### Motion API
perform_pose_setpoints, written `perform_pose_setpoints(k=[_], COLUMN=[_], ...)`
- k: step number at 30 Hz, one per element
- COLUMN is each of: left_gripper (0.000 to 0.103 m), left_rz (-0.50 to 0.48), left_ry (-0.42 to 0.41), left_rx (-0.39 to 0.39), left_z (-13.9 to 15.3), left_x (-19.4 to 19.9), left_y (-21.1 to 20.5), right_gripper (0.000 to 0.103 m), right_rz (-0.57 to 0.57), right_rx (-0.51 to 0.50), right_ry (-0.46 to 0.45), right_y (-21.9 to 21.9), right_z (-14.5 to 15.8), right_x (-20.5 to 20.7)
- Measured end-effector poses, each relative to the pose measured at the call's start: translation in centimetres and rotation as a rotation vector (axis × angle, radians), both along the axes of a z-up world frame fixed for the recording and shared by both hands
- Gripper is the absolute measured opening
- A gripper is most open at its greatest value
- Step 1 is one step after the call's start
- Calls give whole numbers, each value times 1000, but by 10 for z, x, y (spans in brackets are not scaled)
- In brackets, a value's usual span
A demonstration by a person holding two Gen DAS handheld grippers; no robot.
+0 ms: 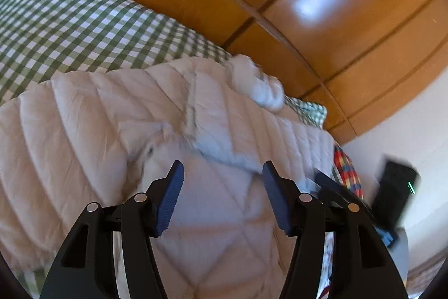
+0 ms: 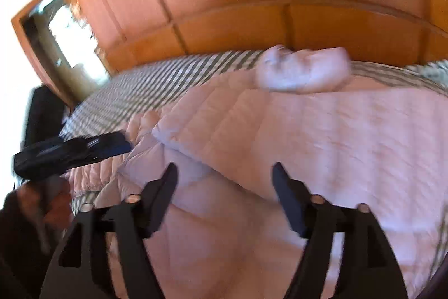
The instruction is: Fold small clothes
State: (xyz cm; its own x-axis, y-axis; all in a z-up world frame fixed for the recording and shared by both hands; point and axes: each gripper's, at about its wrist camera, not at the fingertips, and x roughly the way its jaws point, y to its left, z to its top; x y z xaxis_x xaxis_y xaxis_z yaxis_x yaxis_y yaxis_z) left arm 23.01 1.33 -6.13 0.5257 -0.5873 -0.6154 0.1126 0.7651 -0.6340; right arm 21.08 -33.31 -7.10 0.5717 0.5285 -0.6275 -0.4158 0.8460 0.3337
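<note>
Pale pink quilted jacket point(image 1: 112, 116), flat on bed

No text, label, brand or number is legible anywhere.

Pale pink quilted jacket point(image 1: 112, 116) across frame centre. Green-and-white checked bedsheet point(image 1: 70, 30) at upper left. Glossy orange-brown wooden panels point(image 1: 308, 4) along top. Red, blue and yellow plaid cloth point(image 1: 345, 170), possibly, at right, blurred.
</note>
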Motion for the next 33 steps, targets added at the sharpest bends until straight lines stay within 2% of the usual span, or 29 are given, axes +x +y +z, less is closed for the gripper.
perform_pose_setpoints(k=[4, 6, 7, 8, 10, 11, 15, 17, 18, 20, 22, 25, 27, 29, 33], left_gripper=[57, 54, 41, 34, 11, 11, 8, 8, 8, 8, 8, 8, 8, 8, 10], left_rz=[-2, -7, -19, -34, -63, -65, -41, -50, -45, -46, -21, -19, -24, -25, 9], left_ry=[52, 82, 85, 84, 78, 61, -45, -109, -113, -90, -35, 39, 63, 48, 40], left_rx=[-78, -90, -87, -71, -41, -24, -9, 57, 81, 126, 226, 283, 303, 322, 265], left_z=[-15, -22, -25, -27, -26, -22, 12, 26, 26, 17, -1, -32, -49, -47, -34], left_x=[30, 43, 48, 51, 54, 54, 34, 17, 14, 15, 17, 20, 20, 16, 13], left_y=[0, -4, -9, -15, -28, -31, -29, -30, -31, -31, -36, -36, -38, -41, -31], right_gripper=[79, 79, 78, 76, 68, 63, 61, 61, 61, 61, 61, 64, 65, 65, 68], right_rz=[-187, -303, -347, -405, -479, -517, -538, -526, -524, -507, -531, -531, -523, -540, -538], right_rx=[26, 42, 56, 75, 102, 125, 166, 164, 150, 121, 14, -163, -187, -188, -188], right_ry=[-1, 32, 52, 75, 99, 104, 58, 33, 26, 43, 80, 202, 200, 177, 172], right_y=[-74, -119, -135, -159, -175, -186, -184, -170, -162, -148, -131, -111, -106, -105, -106], right_z=[-1, -10, -15, -21, -26, -27, -8, 1, 5, 4, -7, -58, -81, -82, -78], right_x=[-30, -42, -45, -49, -53, -51, -32, -11, 3, 28, 56, 89, 88, 84, 79])
